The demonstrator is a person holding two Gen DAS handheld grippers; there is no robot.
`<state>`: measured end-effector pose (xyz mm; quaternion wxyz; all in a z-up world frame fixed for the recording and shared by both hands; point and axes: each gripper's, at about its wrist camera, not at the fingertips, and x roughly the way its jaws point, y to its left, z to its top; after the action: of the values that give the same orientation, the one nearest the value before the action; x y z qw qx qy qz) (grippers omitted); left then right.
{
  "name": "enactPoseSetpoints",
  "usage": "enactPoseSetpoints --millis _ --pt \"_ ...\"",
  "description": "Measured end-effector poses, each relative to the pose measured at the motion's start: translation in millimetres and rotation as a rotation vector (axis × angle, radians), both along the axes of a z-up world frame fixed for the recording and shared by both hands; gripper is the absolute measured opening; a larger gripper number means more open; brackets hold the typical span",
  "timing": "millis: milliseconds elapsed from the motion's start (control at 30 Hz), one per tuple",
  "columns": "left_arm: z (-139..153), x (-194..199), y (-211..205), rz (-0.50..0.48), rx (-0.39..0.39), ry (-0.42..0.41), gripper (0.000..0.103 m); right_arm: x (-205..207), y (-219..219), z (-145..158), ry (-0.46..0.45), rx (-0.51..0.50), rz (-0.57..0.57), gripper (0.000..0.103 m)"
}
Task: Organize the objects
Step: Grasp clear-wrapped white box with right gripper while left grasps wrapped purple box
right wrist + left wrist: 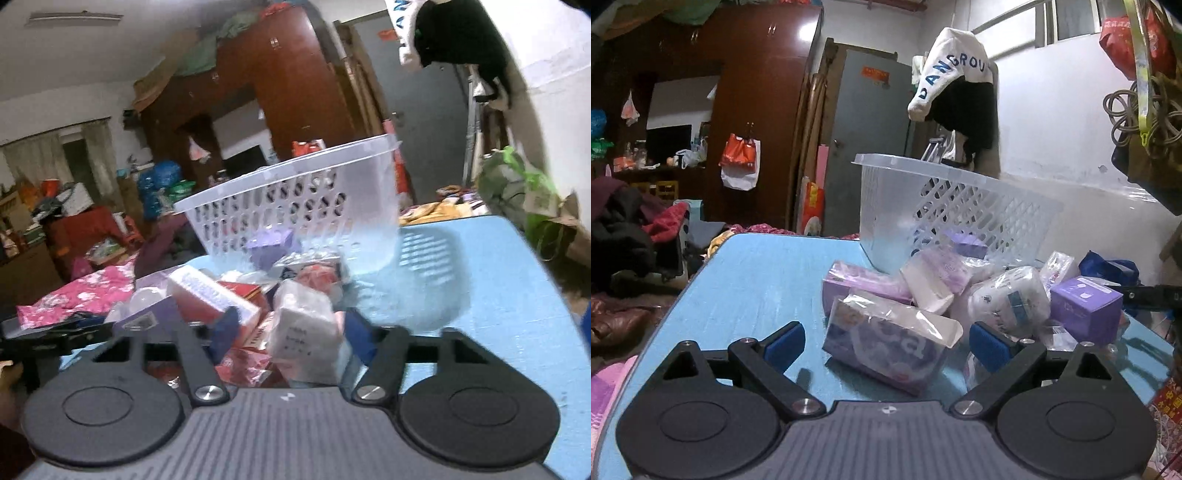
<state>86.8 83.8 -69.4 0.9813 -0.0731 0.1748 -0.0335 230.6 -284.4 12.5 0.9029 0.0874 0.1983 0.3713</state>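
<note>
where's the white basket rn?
The white basket stands on the blue table at its far edge, just behind the pile of wrapped packets; the right wrist view shows it centre-frame.

Both cameras sit low on hand-held grippers, just above the blue table, each looking forward and slightly down past its own jaws at a pile of wrapped packets close ahead. The left wrist view faces the pile from its left side, with the white basket beyond and to the right. The right wrist view, blurred, sees the same pile and basket from the opposite side.
</note>
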Motion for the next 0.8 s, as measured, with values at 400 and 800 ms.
enactPoseSetpoints --millis 400,800 --pt "-9 -12 1 0.025 -0.020 -0.095 0.083 -16 -3 -6 -0.127 0.036 -0.020 0.040" --pt "-6 -8 -2 0.044 -0.010 -0.115 0.083 -18 -7 -5 -0.162 0.074 -0.065 0.040"
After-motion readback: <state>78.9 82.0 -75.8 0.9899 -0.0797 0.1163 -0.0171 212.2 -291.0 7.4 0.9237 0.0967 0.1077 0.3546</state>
